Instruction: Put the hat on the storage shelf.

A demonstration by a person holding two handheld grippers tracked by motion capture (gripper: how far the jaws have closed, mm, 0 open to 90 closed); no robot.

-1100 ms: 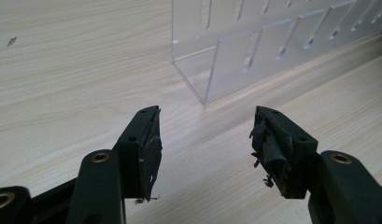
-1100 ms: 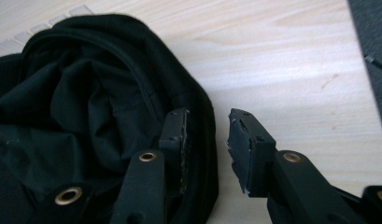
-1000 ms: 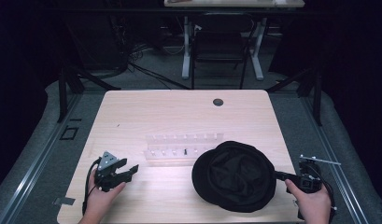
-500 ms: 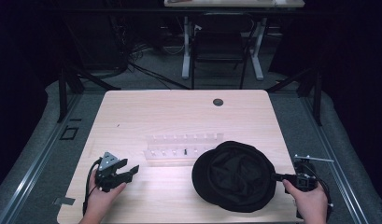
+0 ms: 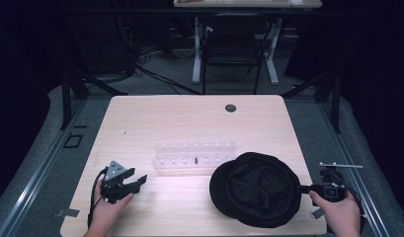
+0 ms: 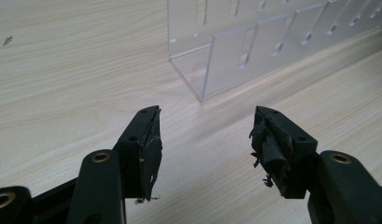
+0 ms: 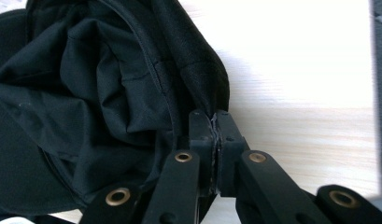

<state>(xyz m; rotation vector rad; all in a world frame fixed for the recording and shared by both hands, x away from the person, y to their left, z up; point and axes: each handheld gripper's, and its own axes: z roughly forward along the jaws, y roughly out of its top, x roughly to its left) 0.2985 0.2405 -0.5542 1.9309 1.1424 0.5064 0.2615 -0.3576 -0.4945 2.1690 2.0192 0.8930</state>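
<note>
Early stage by the look: right gripper (image 7: 215,126) clamped on hat (image 5: 256,192) rim, left gripper (image 6: 205,140) wide open, empty, near rack (image 5: 194,157).

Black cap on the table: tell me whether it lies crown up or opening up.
Opening up. The black cap shows its crumpled inner lining in the high view, and the right gripper is shut on its edge.

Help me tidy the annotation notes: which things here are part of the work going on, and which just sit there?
In use:
- floppy black fabric cap, its edge pinched in the right claw
- left claw, open over bare table

Lying about:
- clear acrylic slotted rack
- pale wooden table with its round dark grommet
</note>
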